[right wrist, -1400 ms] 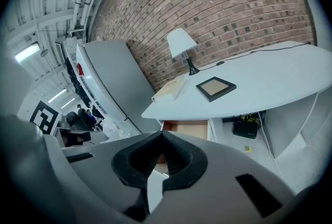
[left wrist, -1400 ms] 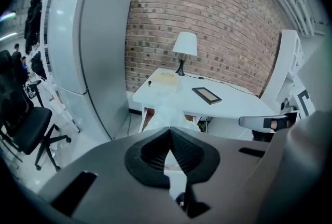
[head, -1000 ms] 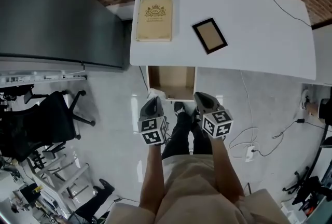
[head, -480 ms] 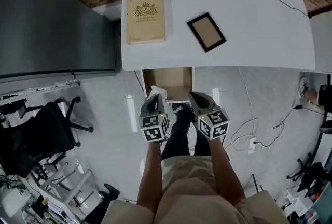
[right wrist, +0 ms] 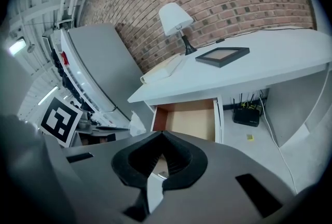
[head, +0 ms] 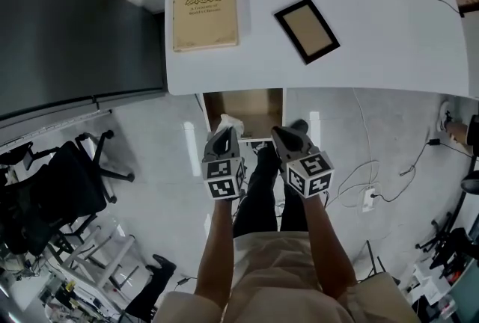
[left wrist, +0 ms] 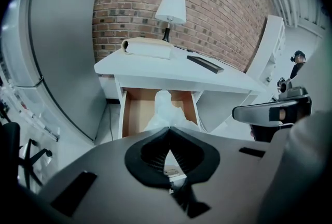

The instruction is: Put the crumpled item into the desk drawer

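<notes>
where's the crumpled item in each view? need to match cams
Head view: crumpled item just left of centre, at the front-left corner of the open drawer.
Left gripper view: centre, in front of the drawer.
Right gripper view: left of centre, left of the drawer.
Shared landmark: the drawer.

Open drawer [head: 245, 111] mouth free beneath overhanging desk edge [head: 359, 81]

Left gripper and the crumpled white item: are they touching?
Touching. The left gripper view shows the left gripper shut on the crumpled white item, which protrudes past its tips.
</notes>
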